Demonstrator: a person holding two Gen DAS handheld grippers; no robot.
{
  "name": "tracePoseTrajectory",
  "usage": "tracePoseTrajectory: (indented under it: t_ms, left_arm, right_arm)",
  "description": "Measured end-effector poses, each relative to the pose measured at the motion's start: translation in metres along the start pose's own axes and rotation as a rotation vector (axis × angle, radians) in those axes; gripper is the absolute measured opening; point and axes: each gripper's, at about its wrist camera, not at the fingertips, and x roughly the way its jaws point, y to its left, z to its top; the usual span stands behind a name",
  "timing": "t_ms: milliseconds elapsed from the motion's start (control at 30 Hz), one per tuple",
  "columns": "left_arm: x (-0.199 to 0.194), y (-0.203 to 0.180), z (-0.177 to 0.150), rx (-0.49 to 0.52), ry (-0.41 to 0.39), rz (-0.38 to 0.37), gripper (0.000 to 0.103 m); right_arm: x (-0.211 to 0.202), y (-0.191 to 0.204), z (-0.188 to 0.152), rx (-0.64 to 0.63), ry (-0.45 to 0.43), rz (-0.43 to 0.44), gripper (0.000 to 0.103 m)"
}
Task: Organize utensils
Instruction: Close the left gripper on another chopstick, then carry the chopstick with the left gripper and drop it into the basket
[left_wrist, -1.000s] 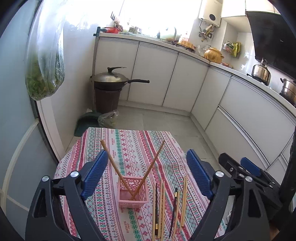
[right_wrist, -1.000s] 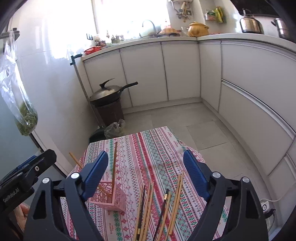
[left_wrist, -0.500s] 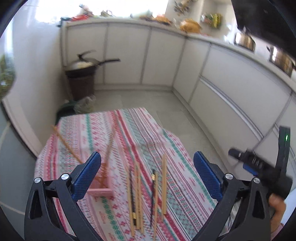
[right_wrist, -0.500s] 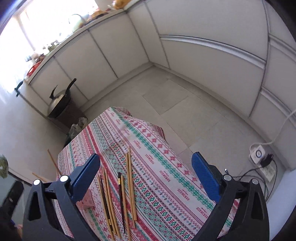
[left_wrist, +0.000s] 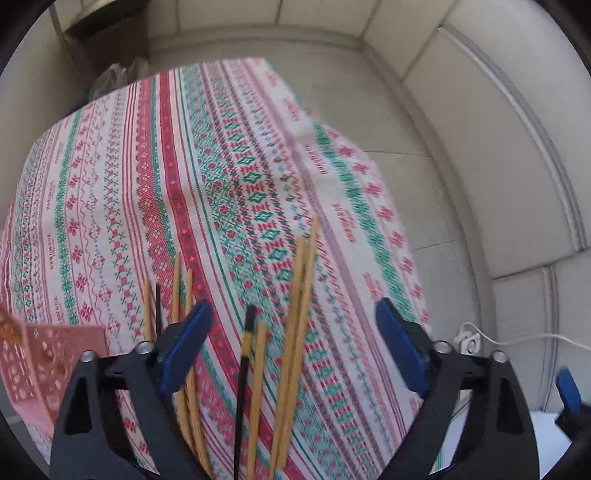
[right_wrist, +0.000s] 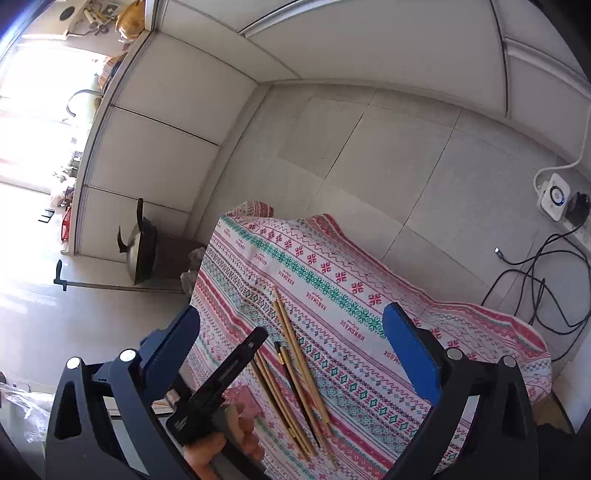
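Note:
Several wooden chopsticks and a black one lie side by side on the patterned tablecloth. My left gripper is open and empty, low over them, with the middle chopsticks between its fingers. A pink perforated basket stands at the left edge. In the right wrist view the same chopsticks lie below my right gripper, which is open and empty and higher up. The left gripper's body and the hand holding it show there; the basket is mostly hidden behind them.
The small table stands on a tiled kitchen floor beside white cabinets. A wok on a bin stands beyond the table's far end. A power strip and cables lie on the floor to the right.
Both grippers have tilted down toward the table. The left one has dropped close over the loose chopsticks; the right one has swung right and rolled. Both stay open.

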Motion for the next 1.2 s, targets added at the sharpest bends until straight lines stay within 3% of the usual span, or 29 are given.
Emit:
tracePoseTrajectory:
  t_ms: [33, 267, 333, 367, 467, 533, 600, 767, 900, 967, 1067, 1200]
  left_arm:
    - [0.008, 0.001, 0.005, -0.002, 0.014, 0.016, 0.068]
    - [0.044, -0.005, 0.031, 0.021, 0.065, 0.086, 0.049]
    - [0.054, -0.006, 0.034, 0.021, 0.083, 0.107, 0.031]
    - [0.059, -0.006, 0.035, 0.022, 0.091, 0.102, 0.028]
    - [0.064, -0.014, 0.035, 0.043, 0.069, 0.125, 0.026]
    - [0.063, -0.016, 0.031, 0.061, 0.056, 0.111, 0.007]
    - [0.058, -0.018, 0.022, 0.075, 0.021, 0.078, 0.007]
    - [0.000, -0.006, -0.012, 0.110, -0.138, -0.037, 0.007]
    - [-0.083, 0.004, -0.056, 0.175, -0.264, -0.134, 0.007]
    - [-0.128, 0.012, -0.081, 0.209, -0.331, -0.162, 0.007]
    - [-0.183, 0.033, -0.118, 0.223, -0.413, -0.198, 0.007]
    - [-0.230, 0.054, -0.162, 0.196, -0.501, -0.212, 0.007]
  right_arm:
    - [0.003, 0.001, 0.000, 0.000, 0.011, 0.000, 0.096]
    - [0.019, 0.000, 0.003, -0.005, 0.050, -0.016, 0.096]
    - [0.022, 0.000, 0.004, -0.001, 0.057, -0.019, 0.096]
    - [0.023, 0.000, 0.004, -0.001, 0.056, -0.024, 0.096]
    - [0.025, 0.001, 0.007, -0.021, 0.046, -0.047, 0.096]
    - [0.032, 0.004, 0.009, -0.037, 0.041, -0.068, 0.096]
    - [0.045, 0.005, 0.011, -0.049, 0.038, -0.112, 0.096]
    - [0.094, 0.022, 0.015, -0.219, 0.058, -0.185, 0.096]
    - [0.142, 0.048, 0.008, -0.316, 0.165, -0.164, 0.096]
    - [0.163, 0.066, -0.004, -0.401, 0.178, -0.199, 0.095]
    - [0.202, 0.083, -0.023, -0.472, 0.231, -0.258, 0.078]
    - [0.255, 0.089, -0.043, -0.535, 0.285, -0.379, 0.059]
